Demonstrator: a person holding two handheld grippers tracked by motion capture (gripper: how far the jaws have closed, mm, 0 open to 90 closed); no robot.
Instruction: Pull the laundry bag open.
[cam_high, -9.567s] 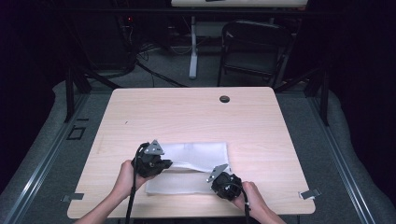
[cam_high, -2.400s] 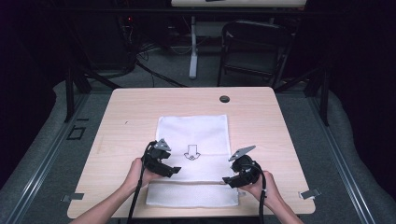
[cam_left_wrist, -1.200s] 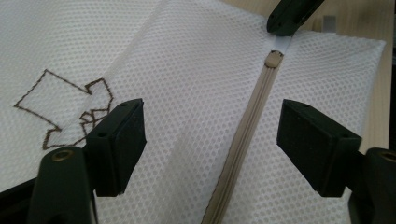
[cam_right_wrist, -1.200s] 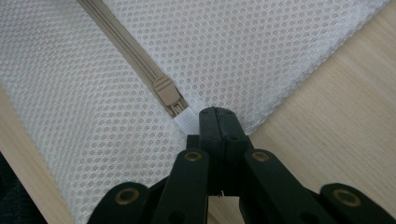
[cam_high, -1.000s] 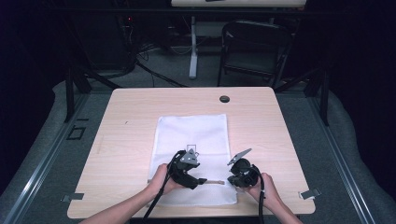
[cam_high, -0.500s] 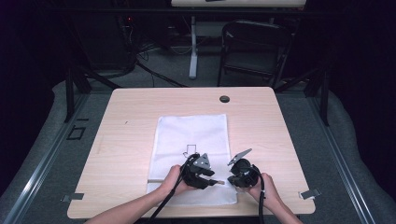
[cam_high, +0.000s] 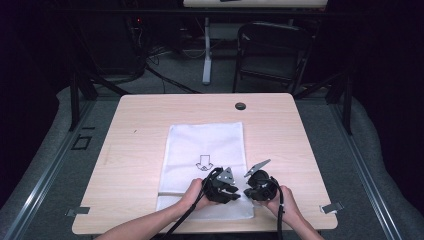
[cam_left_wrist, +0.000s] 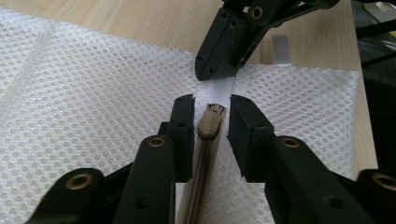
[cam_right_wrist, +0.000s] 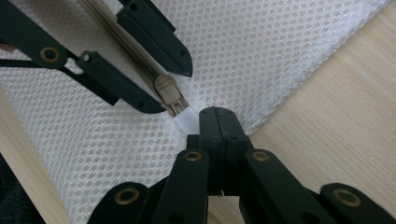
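Observation:
A white mesh bag (cam_high: 207, 145) with a printed arrow lies flat on the wooden table (cam_high: 140, 130). A tan zipper runs along its near end. My left gripper (cam_left_wrist: 211, 100) is open, one jaw on each side of the tan zipper slider (cam_left_wrist: 209, 125) with small gaps. Just past the slider, my right gripper (cam_right_wrist: 215, 112) is shut on the white fabric tab (cam_right_wrist: 187, 122) at the zipper's end. In the high view the left gripper (cam_high: 234, 189) and right gripper (cam_high: 248, 189) meet tip to tip at the bag's near right corner.
A small black round cap (cam_high: 240, 106) sits near the table's far edge. A metal clip (cam_high: 331, 207) lies at the near right corner, another clip (cam_high: 77, 211) at the near left. A folding chair (cam_high: 272, 50) stands behind the table.
My left gripper has travelled right along the bag's near end until it meets the right gripper. The right gripper has stayed in place. Much earlier the bag lay crosswise and lower.

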